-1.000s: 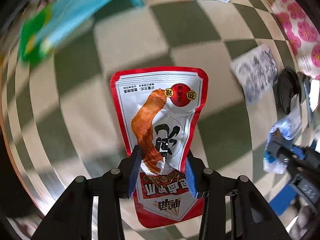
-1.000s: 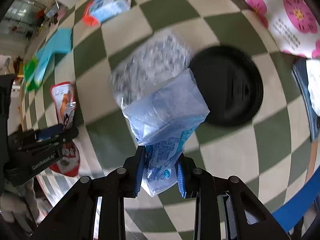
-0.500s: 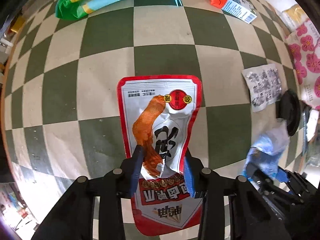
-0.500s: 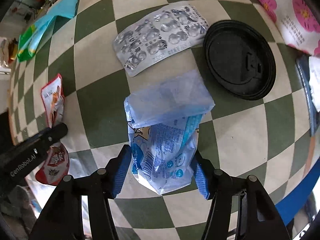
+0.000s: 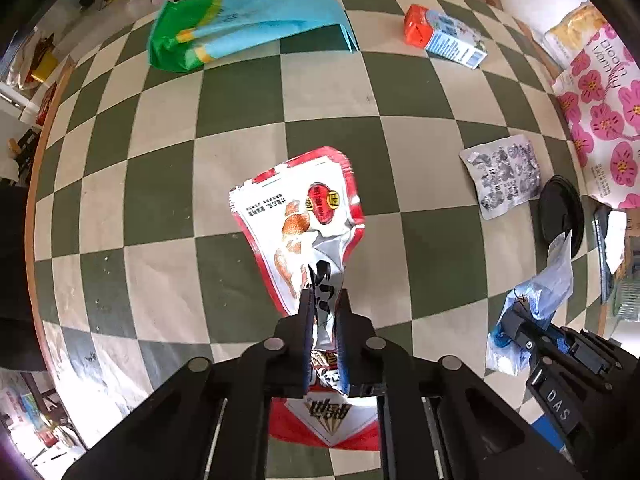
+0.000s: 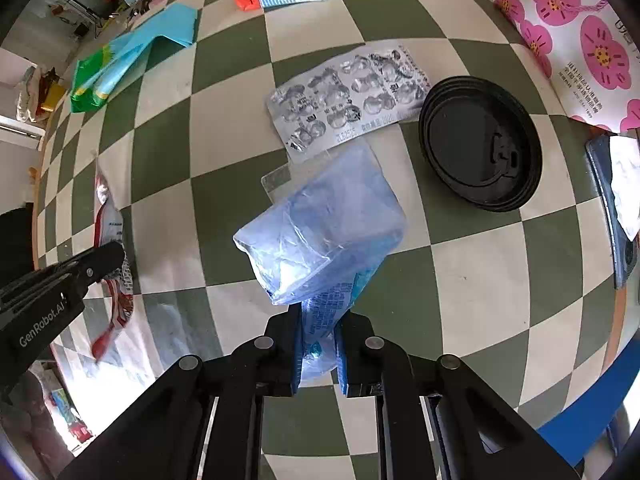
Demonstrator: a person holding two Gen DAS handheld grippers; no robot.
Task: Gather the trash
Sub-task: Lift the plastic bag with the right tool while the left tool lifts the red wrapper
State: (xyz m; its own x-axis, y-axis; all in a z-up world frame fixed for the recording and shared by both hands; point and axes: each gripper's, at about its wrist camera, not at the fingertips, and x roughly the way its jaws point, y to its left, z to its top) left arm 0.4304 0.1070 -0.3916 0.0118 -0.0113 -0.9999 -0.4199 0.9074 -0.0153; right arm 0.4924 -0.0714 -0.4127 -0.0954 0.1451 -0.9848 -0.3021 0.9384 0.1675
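- The left tool (image 5: 324,312) has just closed and pinches the red-and-white foil snack pouch (image 5: 308,224) around its middle; the pouch crumples at the pads, and its upper end stands clear of the green-and-cream checkered surface (image 5: 240,96).
- The right tool (image 6: 318,332) has just closed too and pinches the crinkled pale-blue plastic wrapper (image 6: 320,228) by its printed lower part; the puffy top bulges out above the pads.
- Both grips look narrow on slippery film. My advice for carrying well: keep both tools pressed tight, lift straight up before travelling sideways, and move smoothly so the loose ends do not swing and work free.
- The two tools sit near each other, so keep them apart on the way, lest one wrapper brush the other tool.
- Just beyond the blue wrapper lie a silver foil blister sheet (image 6: 348,100) and a round black plastic cup lid (image 6: 480,144), the two almost touching; avoid dragging the hanging wrapper across them.
- Farther off, a small carton with an orange end (image 5: 444,36) lies on its side, and a flat turquoise-and-green plastic bag (image 5: 240,28) lies well apart from it.
- At the right edge sits a white bag with pink flowers (image 6: 568,28).
- No bin is visible, so where to drop the trash I cannot tell.
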